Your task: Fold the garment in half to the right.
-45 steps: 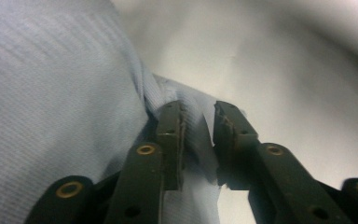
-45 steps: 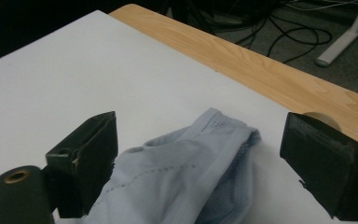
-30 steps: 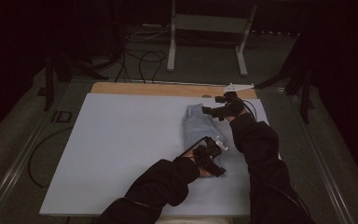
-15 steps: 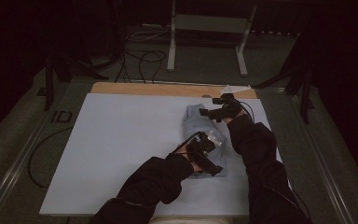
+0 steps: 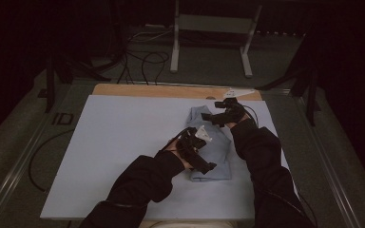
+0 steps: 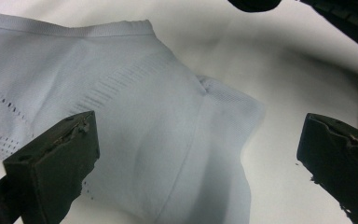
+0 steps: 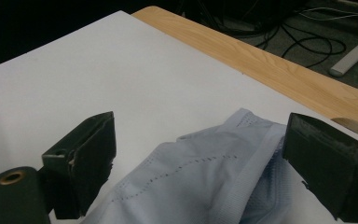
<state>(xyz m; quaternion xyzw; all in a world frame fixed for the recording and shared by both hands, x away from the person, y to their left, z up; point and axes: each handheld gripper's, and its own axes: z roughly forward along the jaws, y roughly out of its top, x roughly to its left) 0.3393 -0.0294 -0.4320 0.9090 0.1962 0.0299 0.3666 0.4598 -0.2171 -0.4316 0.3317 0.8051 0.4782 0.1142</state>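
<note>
The white bench (image 5: pixel 114 156) carries a folded pale-blue garment (image 5: pixel 216 152) near its right edge. The left claw (image 5: pixel 197 152) hovers over it, jaws just opened, nothing between. The right claw (image 5: pixel 218 114) stands apart over its far end.

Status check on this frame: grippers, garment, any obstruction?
Left gripper open, jaws just opened, nothing gripped. Right gripper open over the light blue garment. Garment lies folded on the white sheet. Nothing in the way.
</note>
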